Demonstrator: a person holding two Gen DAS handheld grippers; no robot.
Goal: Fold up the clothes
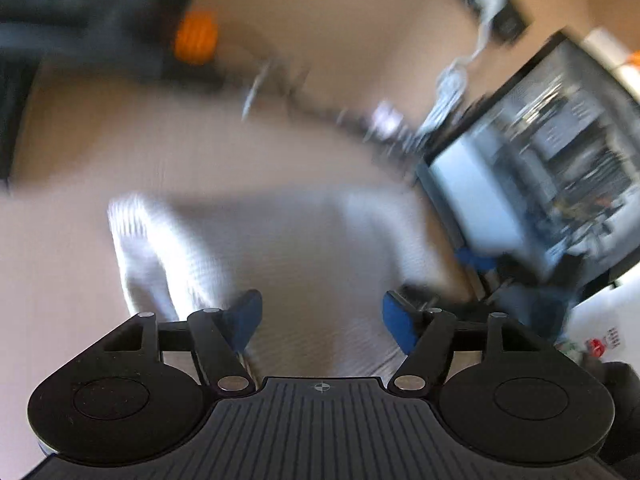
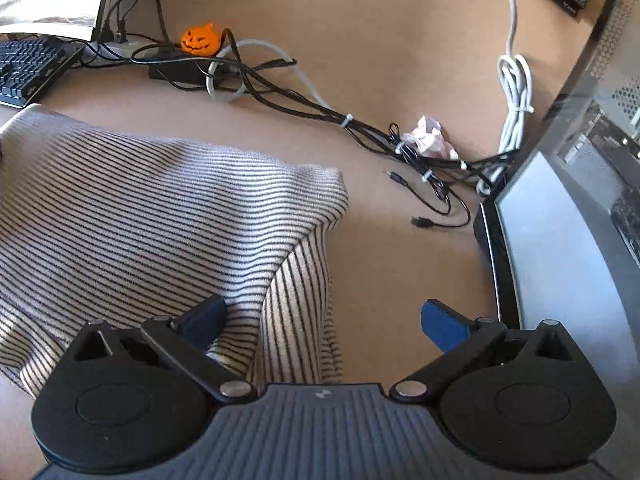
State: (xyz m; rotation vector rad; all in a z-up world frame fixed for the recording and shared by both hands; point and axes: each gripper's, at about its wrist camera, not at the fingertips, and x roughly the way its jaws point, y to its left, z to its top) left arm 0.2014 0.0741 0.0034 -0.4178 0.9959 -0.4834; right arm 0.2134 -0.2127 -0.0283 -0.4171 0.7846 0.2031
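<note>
Both of my jaws stand apart and grip nothing: the right gripper (image 2: pixel 322 320) hangs low over the near edge of the striped top (image 2: pixel 160 220), its left pad over the cloth and its right pad over bare table (image 2: pixel 400 260); the left gripper (image 1: pixel 322 320) is also spread wide above pale cloth, but that view is heavily blurred and contact cannot be judged. In the right wrist view the striped top lies on the table with one panel or sleeve (image 2: pixel 300 312) doubled over, its stripes running crosswise to those of the main body. This arrangement fits either a garment partly folded with more folds due, or one spread out and merely rumpled at that edge; the pictures do not settle which. Any next grasp would call for closing on a free hem or corner, such as the far corner (image 2: pixel 332 176), while keeping the layers from dragging. Surface: a brown, matte table in hard sunlight. Beyond the garment lie a tangle of black cables (image 2: pixel 280 88), a white cable (image 2: pixel 514 92), an orange pumpkin figure (image 2: pixel 200 38), a keyboard (image 2: pixel 28 68) and a crumpled wrapper (image 2: pixel 428 136); a computer case (image 2: pixel 580 200) stands at the right.
</note>
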